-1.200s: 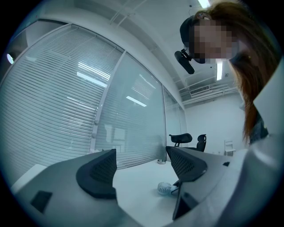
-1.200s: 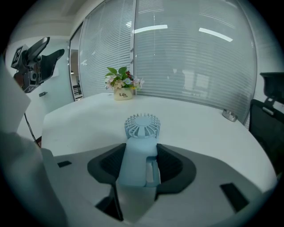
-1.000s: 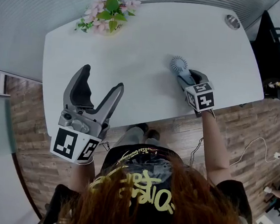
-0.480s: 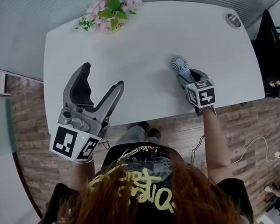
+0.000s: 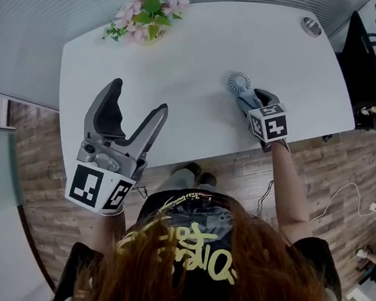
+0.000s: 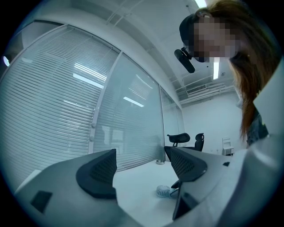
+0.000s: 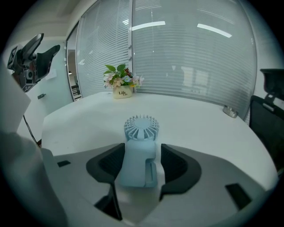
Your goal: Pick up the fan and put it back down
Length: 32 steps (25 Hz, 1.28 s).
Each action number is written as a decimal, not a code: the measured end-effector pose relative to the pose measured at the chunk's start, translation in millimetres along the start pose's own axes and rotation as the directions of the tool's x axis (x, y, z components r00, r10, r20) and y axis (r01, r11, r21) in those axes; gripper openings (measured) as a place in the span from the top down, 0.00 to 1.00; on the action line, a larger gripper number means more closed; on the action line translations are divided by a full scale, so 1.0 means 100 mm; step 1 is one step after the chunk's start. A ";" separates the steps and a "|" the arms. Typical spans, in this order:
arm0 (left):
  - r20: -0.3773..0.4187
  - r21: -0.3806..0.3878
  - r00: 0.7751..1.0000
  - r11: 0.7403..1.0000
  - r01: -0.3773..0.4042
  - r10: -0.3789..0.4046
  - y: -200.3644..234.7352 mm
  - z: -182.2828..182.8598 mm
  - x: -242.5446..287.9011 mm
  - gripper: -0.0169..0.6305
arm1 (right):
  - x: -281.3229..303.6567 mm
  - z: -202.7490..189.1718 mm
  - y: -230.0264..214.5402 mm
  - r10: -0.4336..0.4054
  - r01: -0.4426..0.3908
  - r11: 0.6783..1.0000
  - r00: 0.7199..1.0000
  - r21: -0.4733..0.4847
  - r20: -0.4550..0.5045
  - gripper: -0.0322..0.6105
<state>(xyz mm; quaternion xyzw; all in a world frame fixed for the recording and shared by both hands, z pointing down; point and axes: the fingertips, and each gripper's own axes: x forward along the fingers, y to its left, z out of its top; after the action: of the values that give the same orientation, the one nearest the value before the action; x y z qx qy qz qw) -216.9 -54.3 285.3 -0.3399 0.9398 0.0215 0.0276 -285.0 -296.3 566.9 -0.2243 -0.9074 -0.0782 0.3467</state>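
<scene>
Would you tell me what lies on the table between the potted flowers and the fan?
Nothing: the white table is bare between the potted flowers and the fan, as the head view and the right gripper view both show.

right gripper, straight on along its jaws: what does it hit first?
The fan. Its handle lies between the right gripper's jaws, which have just been opening. Pushing on would likely run the gripper's throat into the handle's end, on the table.
</scene>
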 end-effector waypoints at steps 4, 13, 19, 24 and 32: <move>0.004 0.008 1.000 1.000 0.011 -0.011 -0.02 0.03 0.01 0.39 | -0.13 0.11 0.01 -0.011 0.011 1.000 0.999 -0.007 0.041 0.56; 0.027 0.029 0.998 0.998 0.058 -0.059 -0.11 0.15 0.15 0.39 | -0.65 0.67 0.14 -0.001 0.004 1.000 0.973 -0.013 0.230 0.56; 0.044 0.043 0.993 0.993 0.106 -0.108 -0.20 0.25 0.28 0.39 | -1.12 1.10 0.20 -0.018 0.011 1.000 0.916 0.021 0.402 0.56; 0.064 0.051 0.988 0.989 0.137 -0.140 -0.27 0.33 0.38 0.39 | -1.53 1.40 0.25 -0.023 0.015 1.000 0.854 0.020 0.520 0.56; 0.088 0.065 0.980 0.983 0.173 -0.179 -0.38 0.43 0.46 0.39 | -2.15 1.74 0.39 -0.002 0.019 1.000 0.739 -0.017 0.674 0.56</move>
<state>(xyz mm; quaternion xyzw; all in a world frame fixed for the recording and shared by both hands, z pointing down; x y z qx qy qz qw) -226.6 -110.5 238.8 -0.4195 0.9039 0.0079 0.0830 -228.7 -285.5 294.0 -0.2362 -0.9717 -0.0041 -0.0077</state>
